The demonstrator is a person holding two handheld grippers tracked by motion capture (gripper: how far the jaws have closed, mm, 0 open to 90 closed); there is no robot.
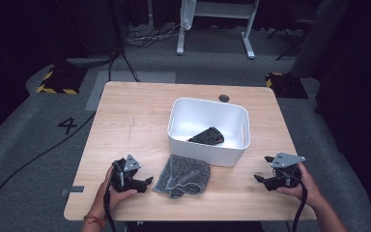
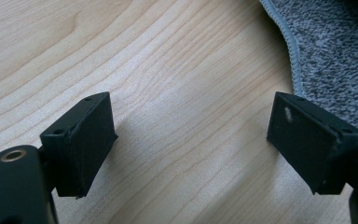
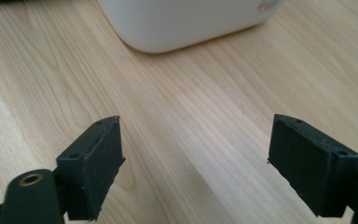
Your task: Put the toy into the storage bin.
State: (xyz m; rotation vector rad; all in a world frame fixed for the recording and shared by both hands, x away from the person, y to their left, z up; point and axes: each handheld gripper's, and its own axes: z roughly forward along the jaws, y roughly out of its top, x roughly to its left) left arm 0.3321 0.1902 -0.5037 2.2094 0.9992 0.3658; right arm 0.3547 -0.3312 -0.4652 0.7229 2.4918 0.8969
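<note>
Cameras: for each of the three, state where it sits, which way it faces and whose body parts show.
High view: above the person's side, facing forward and down on the table; both forearms, left gripper, right gripper.
Left gripper view: rides the left gripper, facing the tabletop; open jaws, grey cloth.
Right gripper view: rides the right gripper; open jaws, white bin.
Shared: cloth, bin.
</note>
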